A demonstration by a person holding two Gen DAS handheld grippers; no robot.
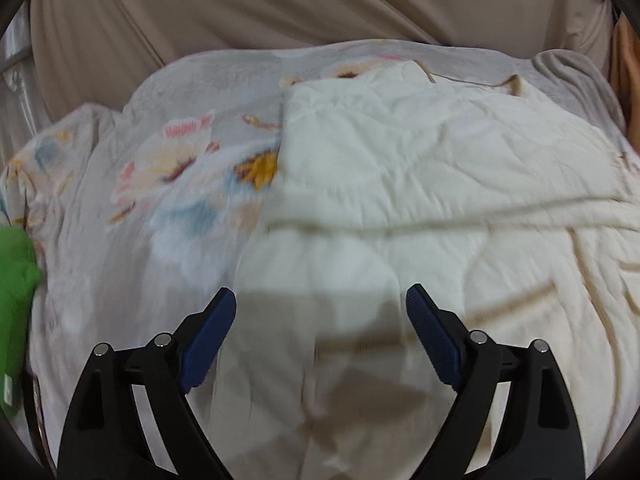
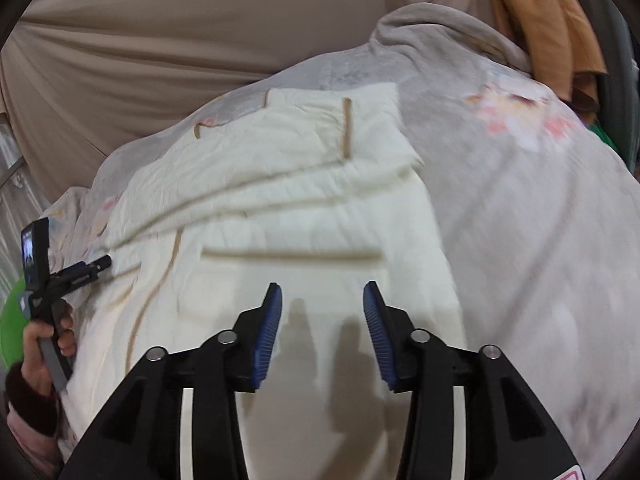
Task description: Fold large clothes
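Left wrist view first: a green thing pokes in at the far left edge, lying against the floral bedspread that covers the whole working surface. On that bedspread, to the right of its big printed flower, lies the cream garment, wrinkled and trimmed in tan, with a fold line running across it. The left gripper hangs just above the near end of the garment, its blue pads spread wide with nothing between them, and its shadow falls on the cloth below. Behind the bedspread hangs a beige curtain, filling the back of the room.

From the right wrist camera, the person's left hand shows at the left edge of the garment, holding the other tool. The right gripper hovers over the garment's near part, jaws parted and empty, both finger shadows plain on the cream fabric. Right of the garment the bedspread runs on, blurred. Beyond its far right corner an orange cloth hangs down, with the curtain behind it.
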